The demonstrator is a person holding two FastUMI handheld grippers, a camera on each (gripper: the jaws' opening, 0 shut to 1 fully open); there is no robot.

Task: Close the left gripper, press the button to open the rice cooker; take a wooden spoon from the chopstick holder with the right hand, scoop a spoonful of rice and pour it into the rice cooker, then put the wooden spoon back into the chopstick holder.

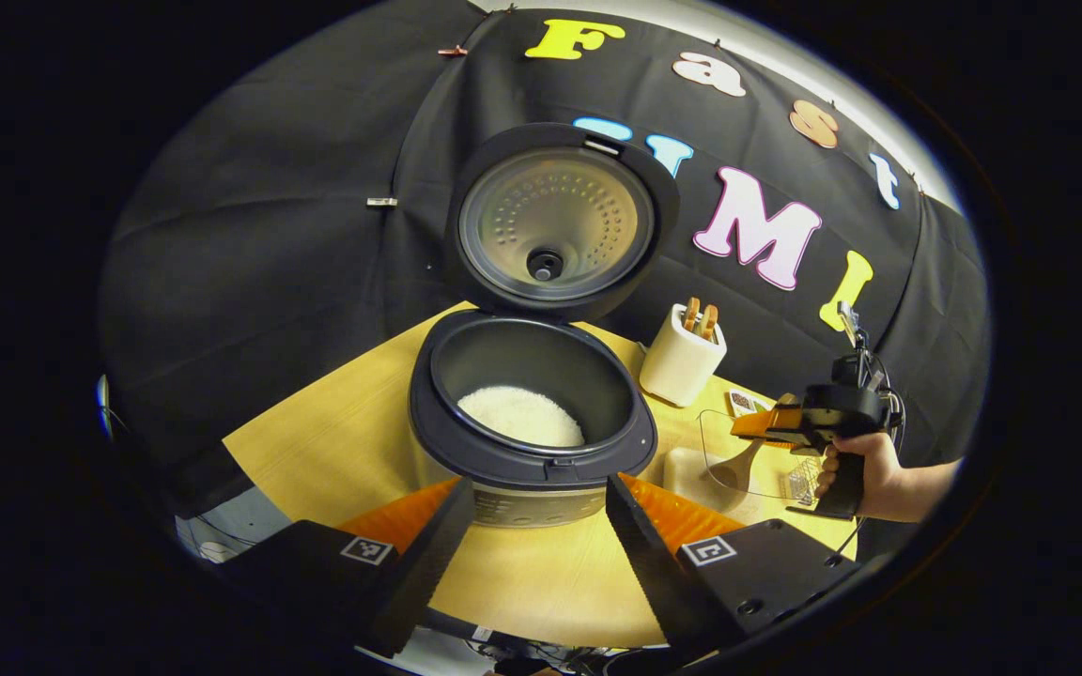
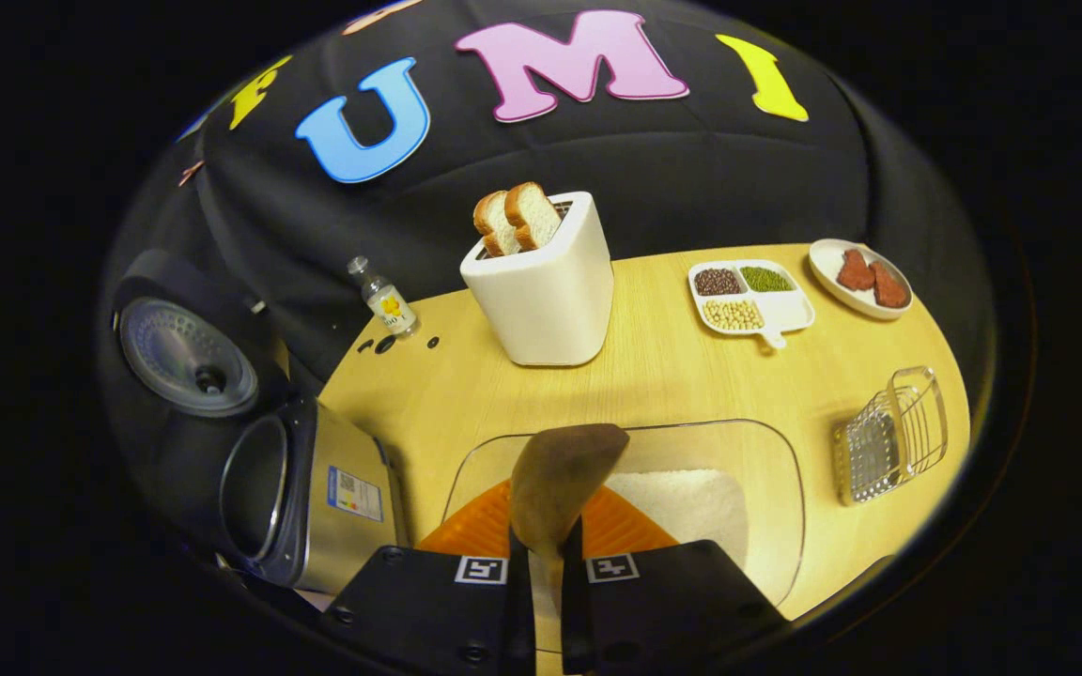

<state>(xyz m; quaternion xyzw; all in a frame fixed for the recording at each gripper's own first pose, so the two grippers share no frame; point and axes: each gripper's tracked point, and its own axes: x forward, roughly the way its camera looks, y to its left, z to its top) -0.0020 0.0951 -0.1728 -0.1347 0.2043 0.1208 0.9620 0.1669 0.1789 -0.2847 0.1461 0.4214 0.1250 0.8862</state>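
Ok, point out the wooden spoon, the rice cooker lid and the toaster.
wooden spoon (image 2: pixel 560 474): right gripper view, back of its bowl.
rice cooker lid (image 1: pixel 555 221): left gripper view, its inner plate.
toaster (image 2: pixel 550 300): right gripper view, its front wall.

On the pale wooden bench (image 2: pixel 672 376): one black rice cooker (image 1: pixel 532 413), two bread slices (image 2: pixel 515 218), one small clear bottle (image 2: pixel 384 299), two red meat pieces (image 2: pixel 870 277), one wire basket (image 2: pixel 893 434).

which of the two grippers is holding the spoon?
The right gripper, shut on the wooden spoon above the clear rice container. The left gripper is open and empty.
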